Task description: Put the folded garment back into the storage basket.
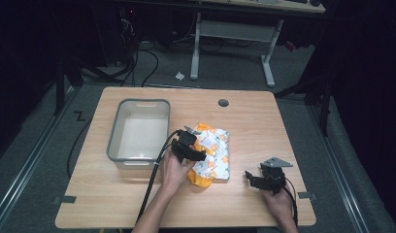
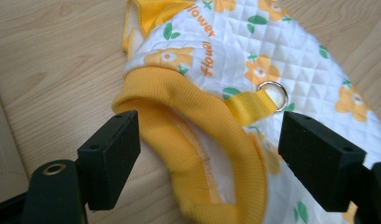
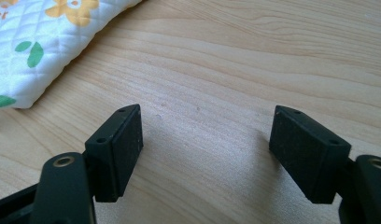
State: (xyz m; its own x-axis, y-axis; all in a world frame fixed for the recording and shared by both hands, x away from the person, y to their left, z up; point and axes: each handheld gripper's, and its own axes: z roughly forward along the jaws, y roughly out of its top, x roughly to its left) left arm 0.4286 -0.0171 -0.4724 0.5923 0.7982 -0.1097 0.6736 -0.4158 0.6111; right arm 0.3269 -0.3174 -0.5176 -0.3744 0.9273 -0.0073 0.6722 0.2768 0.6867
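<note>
left claw (image 2: 209, 154) wide open, yellow cuff (image 2: 188, 140) between its jaws, not pinched | flower jacket (image 1: 213, 153) lies right of the grey tub (image 1: 138, 130) | close-up shows a metal ring (image 2: 274, 93) | right claw (image 3: 207, 154) open, near jacket, over bare table (image 1: 264, 121)

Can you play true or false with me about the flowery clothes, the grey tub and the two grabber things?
1. The flowery quilted garment lies inside the grey tub. False: it lies on the table, beside the tub.
2. The left gripper has its jaws open around the garment's yellow ribbed cuff. True.
3. The right gripper holds the garment. False: its jaws are open over bare wood.
4. A metal ring sits on a yellow strap. True.
</note>
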